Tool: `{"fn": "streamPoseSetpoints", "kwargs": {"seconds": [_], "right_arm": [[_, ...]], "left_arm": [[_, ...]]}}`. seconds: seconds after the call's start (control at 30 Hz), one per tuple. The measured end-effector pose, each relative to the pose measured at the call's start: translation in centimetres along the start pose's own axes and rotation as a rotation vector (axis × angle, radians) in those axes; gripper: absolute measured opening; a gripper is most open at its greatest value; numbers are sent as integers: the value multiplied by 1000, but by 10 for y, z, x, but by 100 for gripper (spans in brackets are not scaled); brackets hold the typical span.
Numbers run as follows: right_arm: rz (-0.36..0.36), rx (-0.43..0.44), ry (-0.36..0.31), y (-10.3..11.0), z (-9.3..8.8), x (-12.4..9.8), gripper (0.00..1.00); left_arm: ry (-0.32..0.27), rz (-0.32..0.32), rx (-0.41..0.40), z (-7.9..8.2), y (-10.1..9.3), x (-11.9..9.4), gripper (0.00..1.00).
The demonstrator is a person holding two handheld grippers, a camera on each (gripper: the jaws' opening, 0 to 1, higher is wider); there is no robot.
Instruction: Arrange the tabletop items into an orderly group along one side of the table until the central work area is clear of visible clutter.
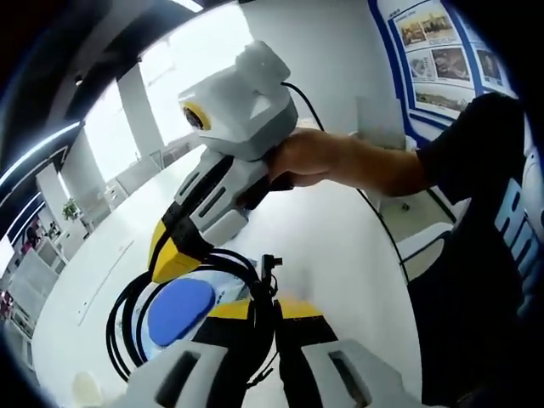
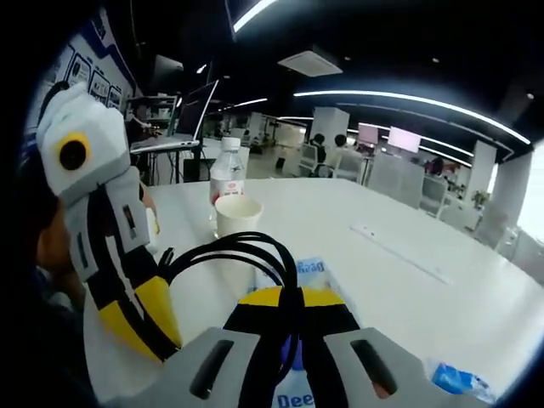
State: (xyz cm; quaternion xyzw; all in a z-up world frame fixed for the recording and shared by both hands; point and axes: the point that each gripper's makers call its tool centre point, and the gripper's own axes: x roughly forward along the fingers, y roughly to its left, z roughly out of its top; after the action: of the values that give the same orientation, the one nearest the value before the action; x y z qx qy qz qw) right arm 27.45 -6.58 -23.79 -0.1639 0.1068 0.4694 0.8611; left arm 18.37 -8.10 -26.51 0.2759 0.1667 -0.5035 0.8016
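A coil of black cable (image 1: pixel 127 327) lies on the white table (image 1: pixel 340 238), and both grippers hold it. My left gripper (image 1: pixel 270 308) is shut on a strand that runs up between its yellow tips. The right gripper (image 1: pixel 174 255), held by a hand (image 1: pixel 310 157), reaches down to the coil's far side. In the right gripper view, my right gripper (image 2: pixel 286 296) is shut on the cable loop (image 2: pixel 234 246), and the left gripper (image 2: pixel 144 327) slants in from the left. A blue and white packet (image 2: pixel 313 268) lies under the loop, seen as a blue patch (image 1: pixel 180 308) inside the coil.
A paper cup (image 2: pixel 238 217) and a water bottle (image 2: pixel 227 174) stand on the table beyond the cable. A small blue wrapper (image 2: pixel 459 378) lies near the table's edge. An open laptop (image 2: pixel 183 127) sits further back. A person in a dark shirt (image 1: pixel 484 255) stands beside the table.
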Motion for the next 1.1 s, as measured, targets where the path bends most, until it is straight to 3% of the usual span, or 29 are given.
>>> {"fn": "streamPoseSetpoints", "kwargs": {"seconds": [0.23, 0.57, 1.1], "right_arm": [[-15, 9, -19, -3, -3, -15, 2], [-11, 69, -45, -11, -5, -24, 2], [-71, 89, -56, -15, -22, -63, 2]], "left_arm": [[-26, -15, 41, 17, -12, 0, 7], [-10, -30, 65, 18, -23, 7, 7], [-29, -89, 119, 38, -40, 23, 7]]}}
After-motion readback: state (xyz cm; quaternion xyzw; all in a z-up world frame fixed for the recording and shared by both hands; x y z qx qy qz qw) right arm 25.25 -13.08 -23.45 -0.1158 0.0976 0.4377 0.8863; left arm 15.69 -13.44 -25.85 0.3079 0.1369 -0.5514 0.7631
